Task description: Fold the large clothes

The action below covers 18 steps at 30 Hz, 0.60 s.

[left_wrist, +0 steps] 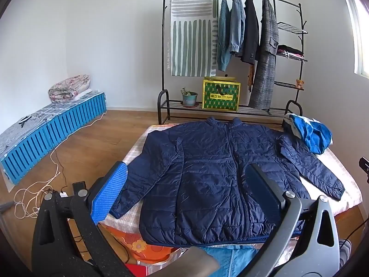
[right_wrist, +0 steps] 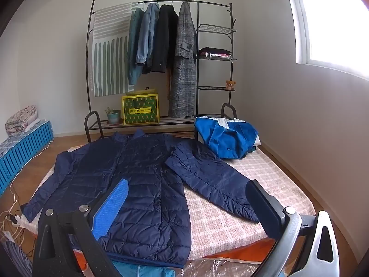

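A navy quilted puffer jacket (left_wrist: pixel 207 180) lies flat, front up and zipped, on a checked bed cover (left_wrist: pixel 341 191), sleeves spread to both sides. It also shows in the right wrist view (right_wrist: pixel 138 184). My left gripper (left_wrist: pixel 186 196) is open and empty, held above the jacket's lower front. My right gripper (right_wrist: pixel 189 207) is open and empty, above the jacket's hem and its right sleeve cuff (right_wrist: pixel 242 207). Neither gripper touches the cloth.
A crumpled blue and white garment (right_wrist: pixel 228 138) lies at the bed's far right corner. A black clothes rack (right_wrist: pixel 161 46) with hanging coats stands behind the bed. A low blue slatted platform (left_wrist: pixel 53 133) and loose cables (left_wrist: pixel 37 196) lie on the wooden floor at left.
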{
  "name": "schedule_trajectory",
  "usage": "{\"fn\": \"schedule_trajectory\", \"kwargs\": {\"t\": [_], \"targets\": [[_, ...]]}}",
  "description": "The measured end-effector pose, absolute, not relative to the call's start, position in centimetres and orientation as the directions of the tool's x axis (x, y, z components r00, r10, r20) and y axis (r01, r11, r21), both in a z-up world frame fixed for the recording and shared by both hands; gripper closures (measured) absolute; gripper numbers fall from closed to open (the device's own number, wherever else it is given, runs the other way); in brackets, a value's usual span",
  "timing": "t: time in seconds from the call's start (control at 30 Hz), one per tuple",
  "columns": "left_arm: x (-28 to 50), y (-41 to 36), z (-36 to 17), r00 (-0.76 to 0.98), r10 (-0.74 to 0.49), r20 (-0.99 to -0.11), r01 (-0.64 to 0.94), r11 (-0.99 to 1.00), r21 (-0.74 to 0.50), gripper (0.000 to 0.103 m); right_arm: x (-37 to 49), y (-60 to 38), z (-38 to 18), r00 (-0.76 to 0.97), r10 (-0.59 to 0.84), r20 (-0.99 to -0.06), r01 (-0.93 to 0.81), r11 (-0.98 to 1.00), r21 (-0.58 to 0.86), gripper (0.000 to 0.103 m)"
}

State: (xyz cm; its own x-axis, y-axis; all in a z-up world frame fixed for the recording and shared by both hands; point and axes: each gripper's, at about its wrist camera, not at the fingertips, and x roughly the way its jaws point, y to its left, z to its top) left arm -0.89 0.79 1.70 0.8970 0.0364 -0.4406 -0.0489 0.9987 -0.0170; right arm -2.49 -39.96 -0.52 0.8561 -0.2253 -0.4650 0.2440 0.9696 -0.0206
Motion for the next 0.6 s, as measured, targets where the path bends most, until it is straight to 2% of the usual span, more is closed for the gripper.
{"fn": "schedule_trajectory", "kwargs": {"t": [0.6], "targets": [[-0.95, 0.02, 2.13, 0.898, 0.045, -0.437, -0.050, 0.999, 0.000, 0.000, -2.77, -39.92, -0.19, 0.859, -0.229, -0.457, 0.248, 0.968, -0.017, 0.000]]}}
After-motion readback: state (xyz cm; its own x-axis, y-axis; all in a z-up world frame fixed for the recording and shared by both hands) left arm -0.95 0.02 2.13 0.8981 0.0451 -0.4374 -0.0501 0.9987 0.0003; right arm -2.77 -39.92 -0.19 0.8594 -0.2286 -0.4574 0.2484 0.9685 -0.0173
